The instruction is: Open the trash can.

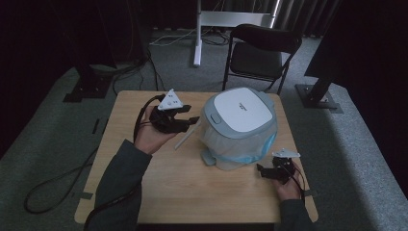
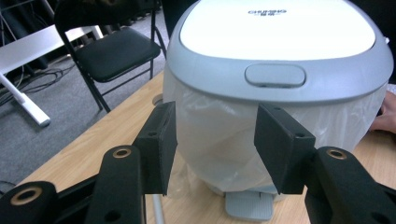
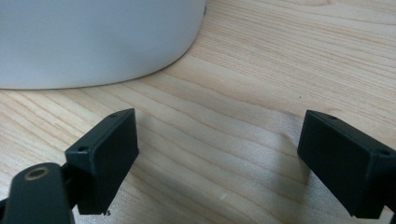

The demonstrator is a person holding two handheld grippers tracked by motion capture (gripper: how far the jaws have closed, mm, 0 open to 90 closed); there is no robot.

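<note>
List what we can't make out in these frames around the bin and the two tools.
- Inside of the pedal bin: hidden in the high view by its closed white lid.
- Lid lettering: too small and blurred to read in the left gripper view.
- Foot pedal: partly behind the left tool there.
- White stick: upper end hidden by that tool in the high view.
- Bin base: cut off by the frame edge in the right gripper view, behind the right tool.

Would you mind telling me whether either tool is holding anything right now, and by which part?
Nothing is held: the left tool stands open facing the bin, and the right tool is open over bare table.
</note>
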